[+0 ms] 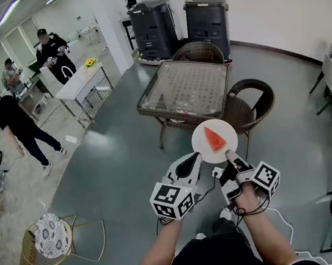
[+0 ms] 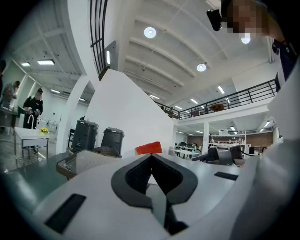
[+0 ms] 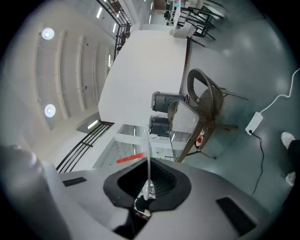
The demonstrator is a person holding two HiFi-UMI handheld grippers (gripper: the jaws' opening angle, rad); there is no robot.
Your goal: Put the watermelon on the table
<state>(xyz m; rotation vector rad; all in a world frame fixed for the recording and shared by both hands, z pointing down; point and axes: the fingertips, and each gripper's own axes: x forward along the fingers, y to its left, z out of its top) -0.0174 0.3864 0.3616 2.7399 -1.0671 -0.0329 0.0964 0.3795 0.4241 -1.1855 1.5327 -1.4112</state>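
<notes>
A red watermelon slice (image 1: 214,139) lies on a white plate (image 1: 204,149) held in the air in front of me. My right gripper (image 1: 227,153) is shut on the plate's near rim. In the right gripper view the plate (image 3: 149,143) shows edge-on as a thin white line between the jaws, with the slice (image 3: 130,158) to its left. My left gripper (image 1: 195,157) is shut, its tip at the plate's left rim; I cannot tell if it touches. In the left gripper view the slice (image 2: 148,148) peeks just above the closed jaws. The wicker table with a glass top (image 1: 187,88) stands just beyond the plate.
Wicker chairs (image 1: 250,105) stand at the table's right and far side (image 1: 201,50). Two black bins (image 1: 153,29) line the back wall. A gold stool (image 1: 50,235) is near left. Three people stand far left by a white table (image 1: 81,81). A cable lies on the floor.
</notes>
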